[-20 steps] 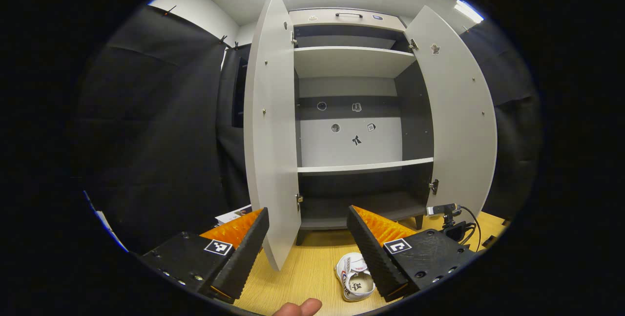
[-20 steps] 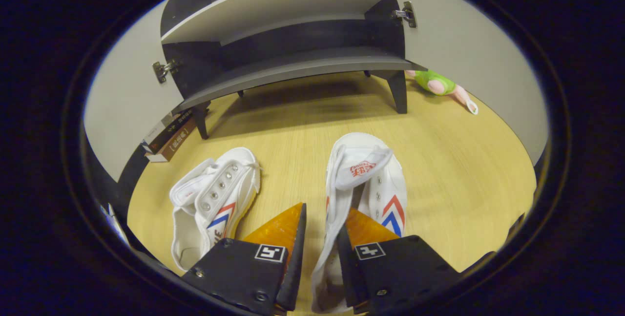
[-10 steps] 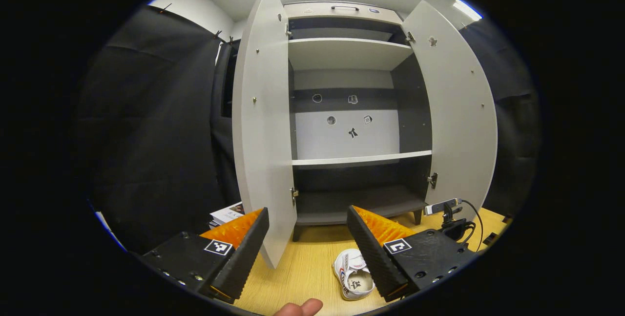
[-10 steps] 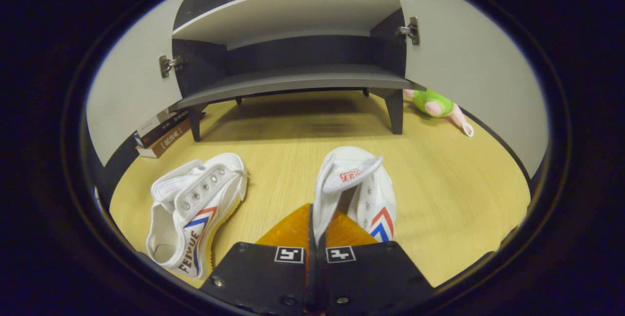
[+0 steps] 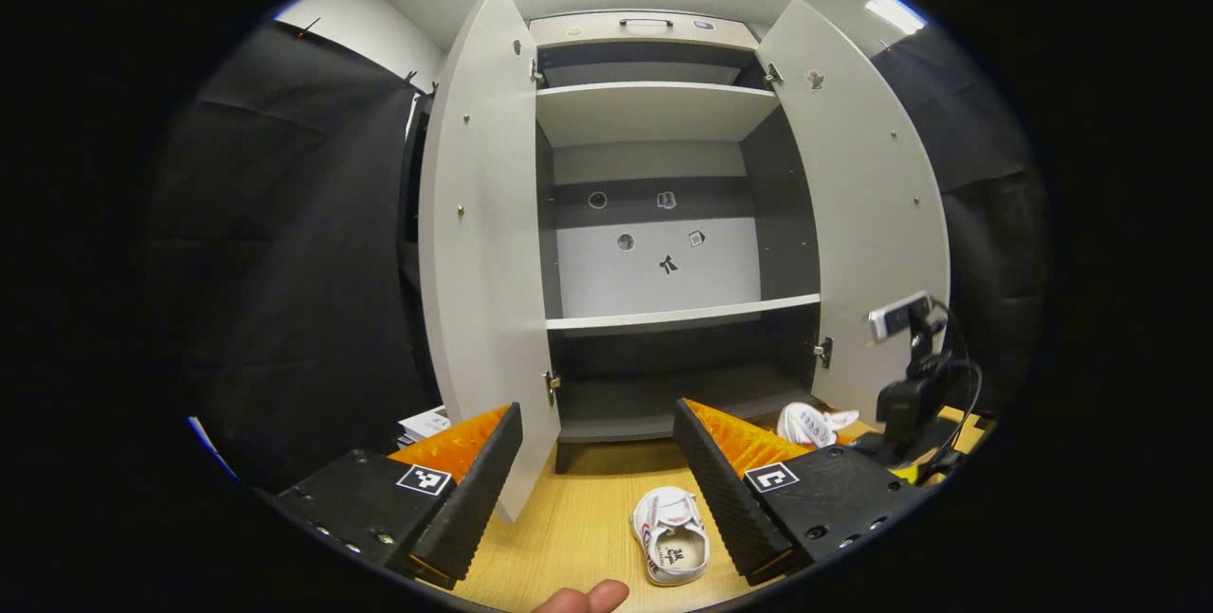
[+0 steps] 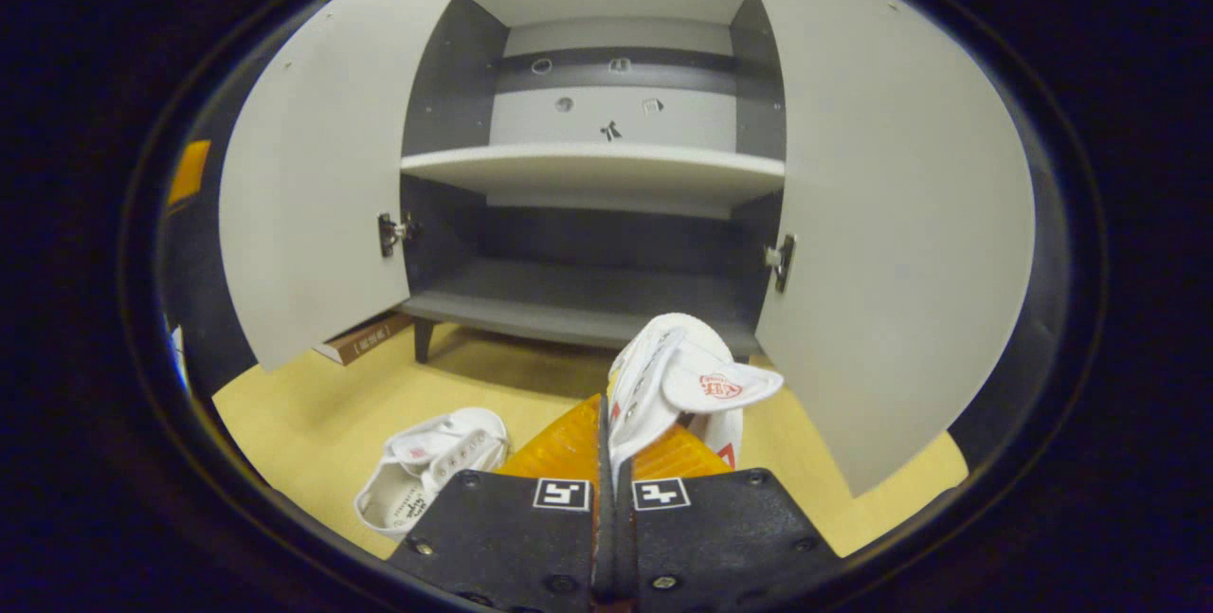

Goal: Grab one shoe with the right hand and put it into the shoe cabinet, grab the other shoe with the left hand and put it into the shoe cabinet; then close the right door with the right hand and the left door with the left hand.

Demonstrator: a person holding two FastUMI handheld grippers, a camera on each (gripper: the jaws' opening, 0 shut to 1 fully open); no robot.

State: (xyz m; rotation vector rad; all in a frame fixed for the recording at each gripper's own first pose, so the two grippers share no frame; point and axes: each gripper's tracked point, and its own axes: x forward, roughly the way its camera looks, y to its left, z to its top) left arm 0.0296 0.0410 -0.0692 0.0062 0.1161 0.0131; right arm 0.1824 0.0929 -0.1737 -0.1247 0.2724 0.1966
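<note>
The right gripper (image 6: 611,447) is clenched on a white shoe (image 6: 678,381), both fingers pinching its side wall, and holds it off the floor (image 6: 313,414), toe tipped up toward the cabinet (image 6: 606,177). The gripper points level at the lowest compartment, in front of the open right door (image 6: 891,215). In the right gripper view the other shoe (image 6: 431,471) lies on the floor to the lower left, opening up, and a book (image 6: 365,338) lies beside the cabinet leg under the left door (image 6: 317,206). The left gripper (image 5: 597,461) hangs back, released, its fingers wide apart and holding nothing, aimed at the cabinet from farther off. A fingertip (image 5: 583,597) of the person shows at the bottom edge of the left gripper view. In that view the floor shoe (image 5: 670,547) lies between the fingers, nearer the right one, and the held shoe (image 5: 810,423) shows past it by the foot of the right door, with the right gripper's body and cable behind it. That view takes in the whole cabinet: both doors open, bare shelves, a drawer handle (image 5: 646,23) at the top, small stickers on the back panel. Papers (image 5: 424,423) lie on the floor at the left.
</note>
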